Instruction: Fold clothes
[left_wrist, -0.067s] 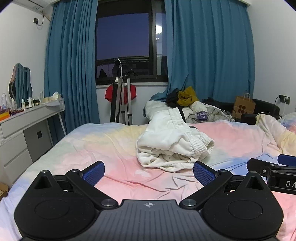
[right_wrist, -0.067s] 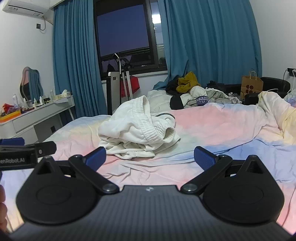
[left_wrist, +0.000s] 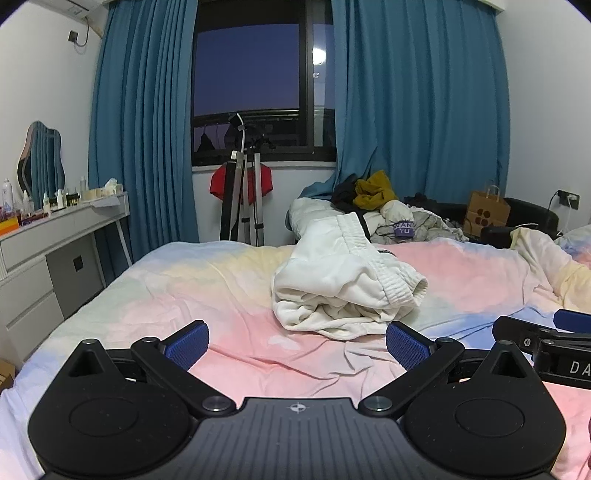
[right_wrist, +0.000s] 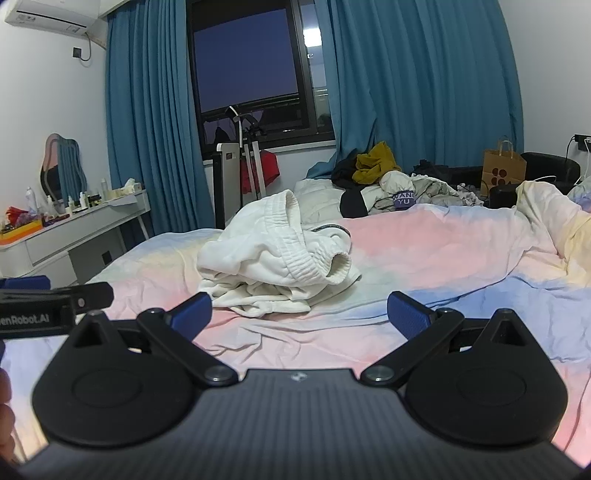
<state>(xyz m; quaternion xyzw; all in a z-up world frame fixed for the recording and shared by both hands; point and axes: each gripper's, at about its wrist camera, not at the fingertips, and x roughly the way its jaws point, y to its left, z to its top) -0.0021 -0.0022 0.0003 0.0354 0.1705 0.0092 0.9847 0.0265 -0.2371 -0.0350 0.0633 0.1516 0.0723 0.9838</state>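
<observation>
Our left tongs (left_wrist: 297, 345) and right tongs (right_wrist: 299, 314) both spread wide, nothing between pads, low over bed (left_wrist: 229, 332). Just ahead, mid-bed: white garment (left_wrist: 343, 291), crumpled heap. We judge it soft, light, floppy, thick fleece; likely trousers, folds hide shape. We'd pinch ribbed waistband (left_wrist: 395, 288) at two spots. Beyond, clothes pile (left_wrist: 391, 214) under curtains.

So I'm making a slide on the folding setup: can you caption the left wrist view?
Open left tool over the bed, facing crumpled white pants.
</observation>
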